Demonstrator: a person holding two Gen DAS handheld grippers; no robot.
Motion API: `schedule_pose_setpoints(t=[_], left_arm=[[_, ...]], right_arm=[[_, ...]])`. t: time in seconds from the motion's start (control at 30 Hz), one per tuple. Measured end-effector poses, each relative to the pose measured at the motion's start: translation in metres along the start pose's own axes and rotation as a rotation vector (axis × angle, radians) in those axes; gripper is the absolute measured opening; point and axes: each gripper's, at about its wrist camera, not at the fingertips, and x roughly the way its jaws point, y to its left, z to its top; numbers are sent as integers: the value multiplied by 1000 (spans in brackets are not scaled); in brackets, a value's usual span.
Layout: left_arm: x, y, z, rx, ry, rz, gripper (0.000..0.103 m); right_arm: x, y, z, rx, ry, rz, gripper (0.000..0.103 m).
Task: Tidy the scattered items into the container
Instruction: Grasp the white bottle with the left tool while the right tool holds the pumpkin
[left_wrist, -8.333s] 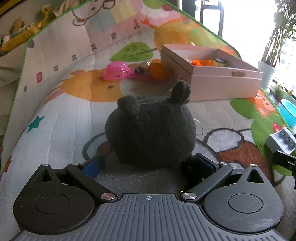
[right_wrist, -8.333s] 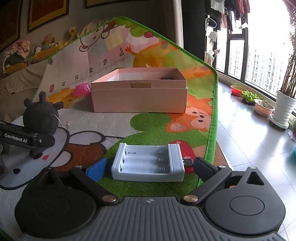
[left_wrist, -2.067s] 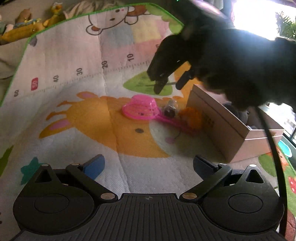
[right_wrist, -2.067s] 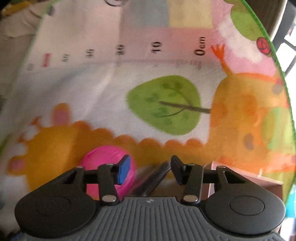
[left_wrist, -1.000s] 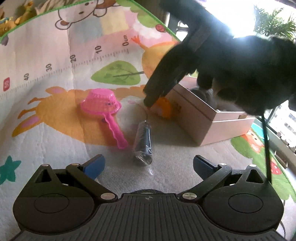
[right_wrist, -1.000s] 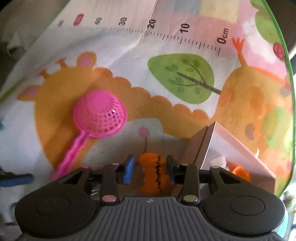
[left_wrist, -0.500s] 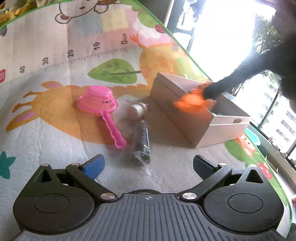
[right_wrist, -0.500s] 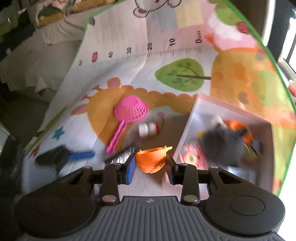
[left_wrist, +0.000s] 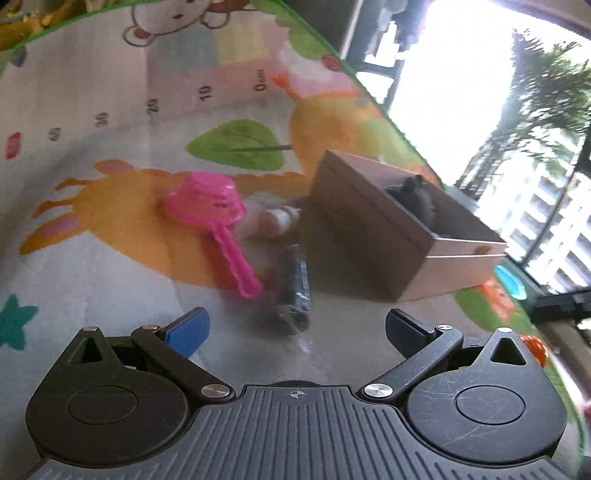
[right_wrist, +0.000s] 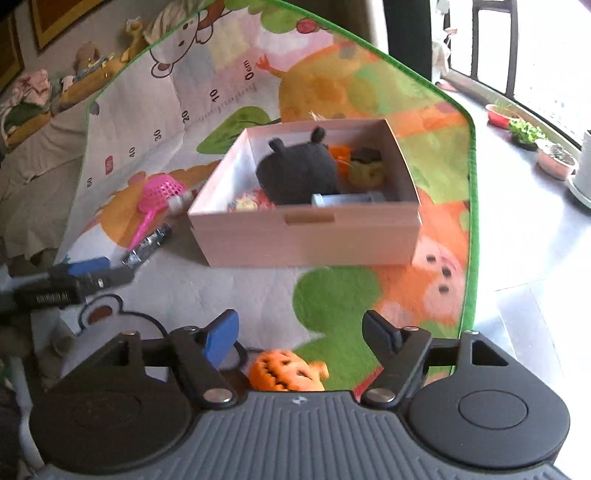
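The orange pumpkin toy (right_wrist: 286, 374) is seen on the mat below the right gripper (right_wrist: 299, 334), whose fingers are spread wide and empty, well short of the pink box (right_wrist: 306, 236). Half a second ago it was pinched between them (apparently dropped), so it could be left out. The left gripper (left_wrist: 295, 325), wide open and empty, is held near the foil packet (left_wrist: 293, 295).

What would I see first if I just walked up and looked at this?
Probably the pink box in the middle of the bright cartoon play mat, with a big dark plush toy sitting inside it. Next, the hot-pink toy strainer lying upside down on the mat left of the box, beside a dark shiny packet. An orange pumpkin toy peeks out low between the right gripper's open fingers.
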Motion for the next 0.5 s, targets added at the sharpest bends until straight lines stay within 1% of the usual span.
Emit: schedule_pose_setpoints(t=[0.07, 0.13, 0.17, 0.2, 0.23, 0.3, 0.37, 0.4, 0.43, 0.47, 0.5], left_arm=[[-2, -5, 1, 12, -15, 69, 103], [-4, -12, 4, 43, -23, 98, 103], [-4, -16, 6, 68, -17, 108, 103], [-2, -22, 9, 108, -5, 137, 103], [0, -27, 10, 162, 1, 187, 103], [6, -34, 13, 260, -5, 309, 103], [11, -34, 20, 303, -15, 435, 103], [11, -34, 26, 297, -30, 474, 103], [9, -34, 32, 277, -47, 476, 103], [8, -35, 40, 252, -58, 445, 103], [8, -37, 47, 226, -60, 391, 103]], right_arm=[[0, -2, -12, -25, -53, -31, 77], [0, 0, -22, -59, -117, -63, 80], [-2, 0, -26, -71, -148, -74, 81], [-5, 0, -29, -81, -182, -84, 83], [-6, 0, -30, -84, -213, -87, 84], [-10, -3, -32, -69, -261, -58, 86], [-10, -8, -35, -40, -290, -20, 89], [-7, -10, -37, -26, -293, -11, 91], [-3, -12, -39, -9, -286, -5, 92], [3, -15, -40, 12, -265, 3, 92], [8, -18, -40, 31, -238, 8, 92]])
